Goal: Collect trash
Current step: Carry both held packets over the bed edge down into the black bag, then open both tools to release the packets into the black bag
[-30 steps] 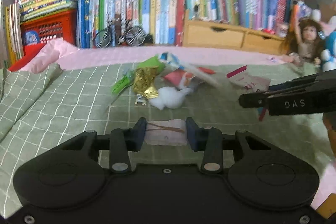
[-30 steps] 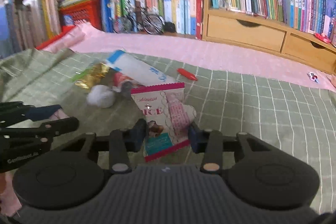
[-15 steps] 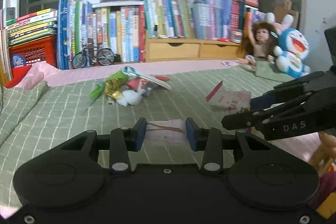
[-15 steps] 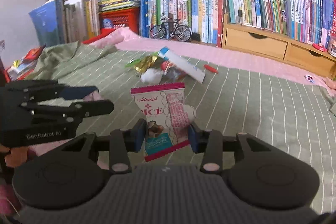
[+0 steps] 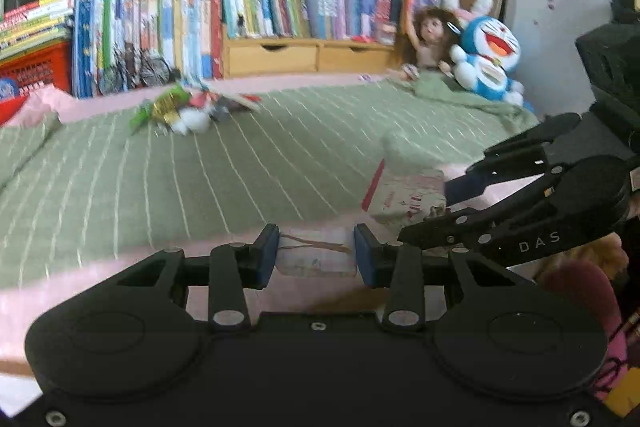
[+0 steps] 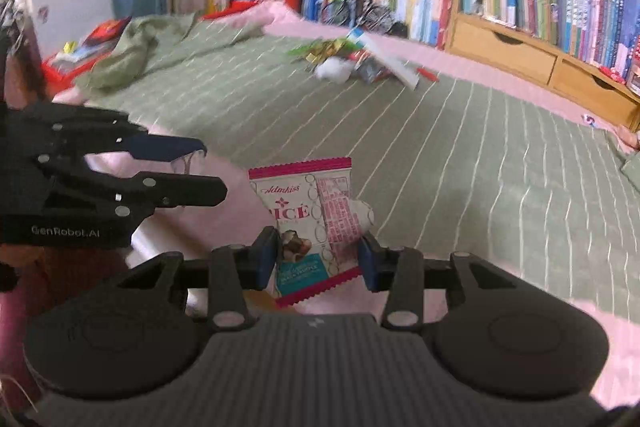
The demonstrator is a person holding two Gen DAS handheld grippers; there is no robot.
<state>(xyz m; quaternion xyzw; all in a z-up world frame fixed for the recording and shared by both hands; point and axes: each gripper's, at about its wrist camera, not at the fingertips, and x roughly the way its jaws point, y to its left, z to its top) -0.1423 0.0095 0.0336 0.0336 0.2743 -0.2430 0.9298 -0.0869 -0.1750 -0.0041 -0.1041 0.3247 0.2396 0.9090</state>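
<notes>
Both grippers carrying wrappers over the near edge of the green striped blanket (image 6: 460,147).
The trash pile (image 6: 352,61) lies toward the blanket's far edge, ahead of both jaws; no bin is visible. Right gripper (image 6: 318,259) pinches an upright snack packet (image 6: 316,219); left gripper (image 5: 316,255) pinches a pale paper scrap (image 5: 316,257).
</notes>
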